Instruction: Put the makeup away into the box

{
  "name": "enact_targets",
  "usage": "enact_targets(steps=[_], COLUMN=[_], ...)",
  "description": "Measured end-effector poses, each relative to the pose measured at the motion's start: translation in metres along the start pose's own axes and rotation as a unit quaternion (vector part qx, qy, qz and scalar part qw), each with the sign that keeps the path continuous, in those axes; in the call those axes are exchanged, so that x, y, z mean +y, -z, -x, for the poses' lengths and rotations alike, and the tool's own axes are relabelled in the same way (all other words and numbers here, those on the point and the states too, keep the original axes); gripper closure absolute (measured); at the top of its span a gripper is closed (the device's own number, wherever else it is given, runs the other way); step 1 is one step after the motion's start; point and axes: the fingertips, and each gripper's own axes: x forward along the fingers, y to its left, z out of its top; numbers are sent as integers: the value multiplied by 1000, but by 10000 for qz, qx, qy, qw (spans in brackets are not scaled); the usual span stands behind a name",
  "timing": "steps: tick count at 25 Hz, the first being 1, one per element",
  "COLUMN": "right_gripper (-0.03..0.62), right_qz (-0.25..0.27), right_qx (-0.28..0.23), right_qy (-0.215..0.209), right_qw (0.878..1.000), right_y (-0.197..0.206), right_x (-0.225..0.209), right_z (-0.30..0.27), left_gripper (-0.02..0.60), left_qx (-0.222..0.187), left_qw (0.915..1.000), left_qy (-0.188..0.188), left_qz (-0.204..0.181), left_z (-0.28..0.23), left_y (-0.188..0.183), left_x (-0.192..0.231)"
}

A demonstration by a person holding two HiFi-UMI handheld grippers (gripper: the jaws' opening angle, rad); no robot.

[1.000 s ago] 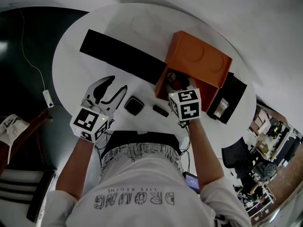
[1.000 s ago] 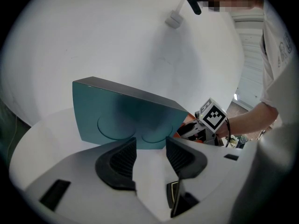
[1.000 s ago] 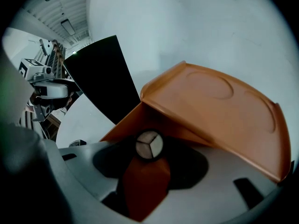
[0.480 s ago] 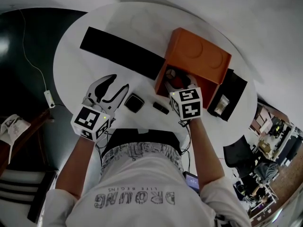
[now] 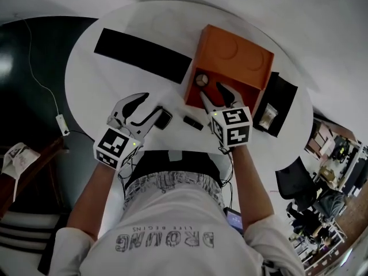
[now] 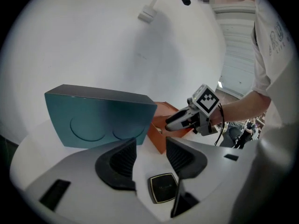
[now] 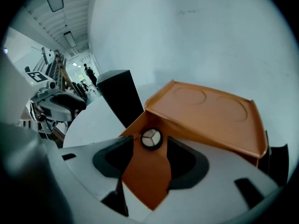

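White table (image 5: pixel 92 82), dark floor (image 5: pixel 31 68) — left hand-held gripper (image 5: pixel 153 103) gapes; right hand-held gripper (image 5: pixel 210 91) gapes empty, jaws just narrowing.

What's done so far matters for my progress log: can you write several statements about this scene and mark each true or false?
The orange box stands open. True.
A round compact lies inside it. True.
The square compact is already in the box. False: it lies on the table, by the left gripper's open jaws.
The right gripper grips the round compact. False: its jaws, just closing slightly, stand open and empty above the box.
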Motion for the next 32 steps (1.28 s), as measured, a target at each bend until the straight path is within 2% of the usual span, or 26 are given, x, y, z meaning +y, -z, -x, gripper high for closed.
enact_targets(steps=[5, 12, 18, 23, 32], right_gripper=[365, 379, 382, 387, 395], right_qz=[-321, -626, -924, -1214, -1632], right_qx=[-322, -539, -648, -706, -770], right_qy=[88, 314, 530, 691, 959], right_qw=[9989, 9961, 9922, 9877, 9789], right_y=[5, 24, 48, 70, 103], right_x=[-3, -15, -29, -40, -52], right_z=[26, 59, 84, 102, 123], left_gripper=[365, 365, 365, 365, 365], left_qx=[198, 393, 652, 934, 1416], left_qw=[9979, 9941, 9872, 9775, 9497], left_qy=[378, 706, 1042, 1326, 1735], left_qz=[-494, -726, -1012, -1347, -2189], left_z=[-7, -19, -36, -48, -64], left_y=[11, 21, 31, 46, 71], left_x=[-29, -52, -72, -88, -107])
